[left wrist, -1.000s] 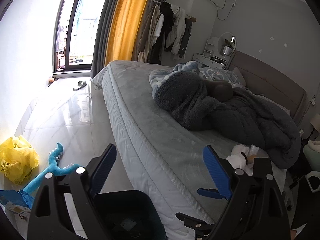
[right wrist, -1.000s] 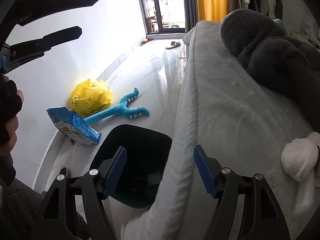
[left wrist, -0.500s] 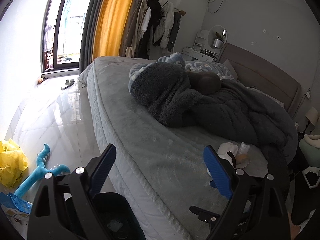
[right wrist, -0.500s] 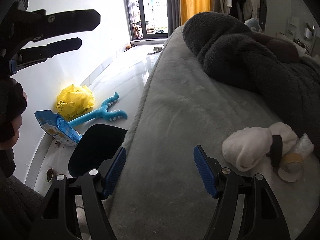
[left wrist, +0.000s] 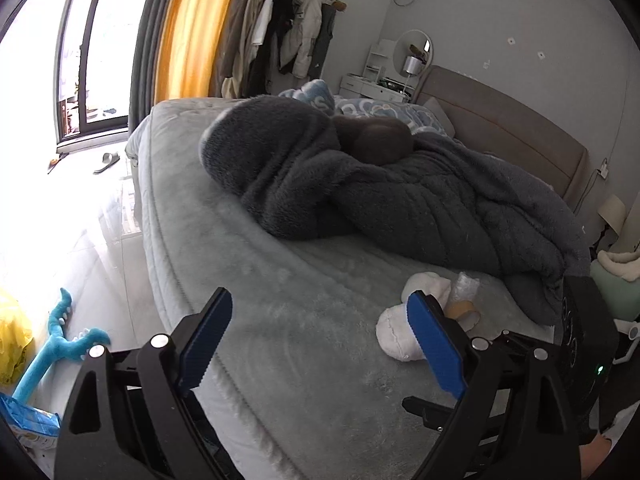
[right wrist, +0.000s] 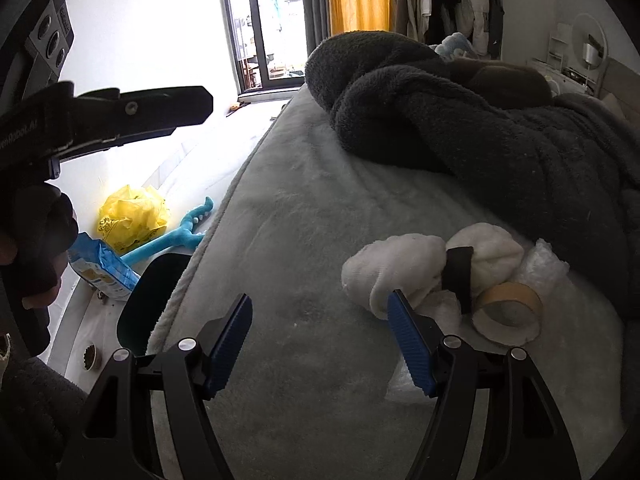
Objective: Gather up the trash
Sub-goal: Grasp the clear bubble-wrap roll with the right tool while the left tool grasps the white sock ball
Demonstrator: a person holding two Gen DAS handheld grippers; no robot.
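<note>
Both tools over the bed, jaws apart, gripping nothing

Now farther over the bed (right wrist: 304,216) than a second ago: right tool (right wrist: 320,340) and left tool (left wrist: 320,336) near tape roll (right wrist: 508,312), crumpled plastic (right wrist: 540,268), white socks (right wrist: 396,272). Dark bin (right wrist: 156,292), yellow bag (right wrist: 132,216), blue packet (right wrist: 104,268) on floor; writing unreadable.
</note>
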